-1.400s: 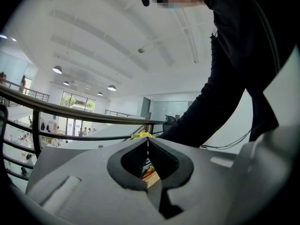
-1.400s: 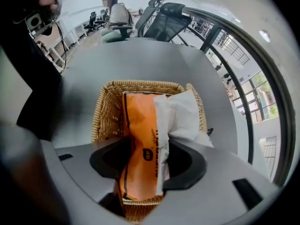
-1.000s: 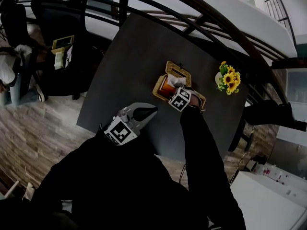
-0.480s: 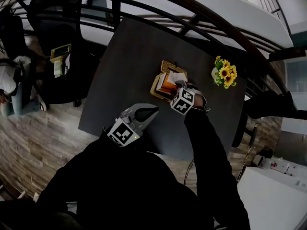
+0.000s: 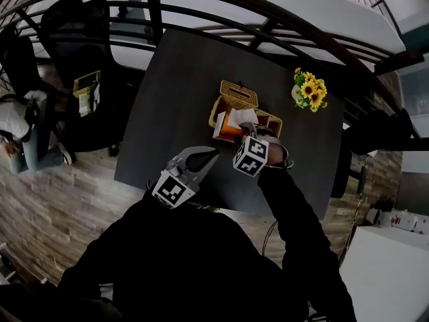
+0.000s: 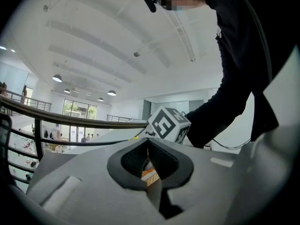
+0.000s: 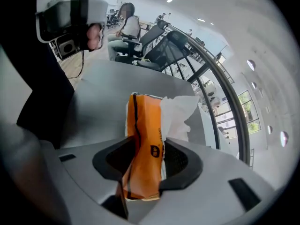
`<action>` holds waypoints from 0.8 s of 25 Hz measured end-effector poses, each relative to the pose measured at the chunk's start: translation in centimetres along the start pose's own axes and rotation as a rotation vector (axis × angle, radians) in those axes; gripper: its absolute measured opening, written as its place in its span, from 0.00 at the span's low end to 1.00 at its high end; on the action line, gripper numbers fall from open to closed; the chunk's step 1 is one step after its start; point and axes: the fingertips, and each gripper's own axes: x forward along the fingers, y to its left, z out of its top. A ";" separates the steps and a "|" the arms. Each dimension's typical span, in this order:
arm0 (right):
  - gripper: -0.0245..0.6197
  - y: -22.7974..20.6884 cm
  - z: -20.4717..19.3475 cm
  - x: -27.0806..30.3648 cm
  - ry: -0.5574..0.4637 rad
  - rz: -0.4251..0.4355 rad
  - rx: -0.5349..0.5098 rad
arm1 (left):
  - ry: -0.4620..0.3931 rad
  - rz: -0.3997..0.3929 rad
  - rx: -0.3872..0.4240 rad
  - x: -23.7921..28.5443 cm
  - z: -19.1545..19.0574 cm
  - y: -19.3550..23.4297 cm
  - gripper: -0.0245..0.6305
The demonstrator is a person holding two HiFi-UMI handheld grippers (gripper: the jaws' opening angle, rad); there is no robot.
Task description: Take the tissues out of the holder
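On the dark table (image 5: 181, 79) stands a woven holder (image 5: 236, 94), near the far right part of it. The right gripper (image 7: 149, 156) points steeply down, and its jaws are closed on an orange tissue pack (image 7: 143, 139). The pads press the pack on both sides, so the jaws stay half apart. A white tissue (image 7: 180, 111) sticks out of the top of the pack on its right side. In the head view the pack hangs over the near left edge of the holder, and it is tilted. The left gripper (image 5: 209, 154) hovers level at the near left of the holder, well apart from it. Its jaws are almost together, with only a thin slit between them, and they hold nothing. A small pot of yellow flowers (image 5: 310, 89) stands at the far right of the table, apart from the holder.
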 end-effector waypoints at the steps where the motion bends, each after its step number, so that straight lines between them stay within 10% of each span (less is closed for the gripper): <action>1: 0.31 1.0 -0.3 0.1 0.007 0.004 0.004 | -0.008 0.009 -0.005 -0.1 0.1 -0.3 0.05; 20: 0.34 13.9 -4.0 8.8 0.149 0.071 0.059 | 0.019 0.060 -0.019 -2.0 -0.5 -3.1 0.05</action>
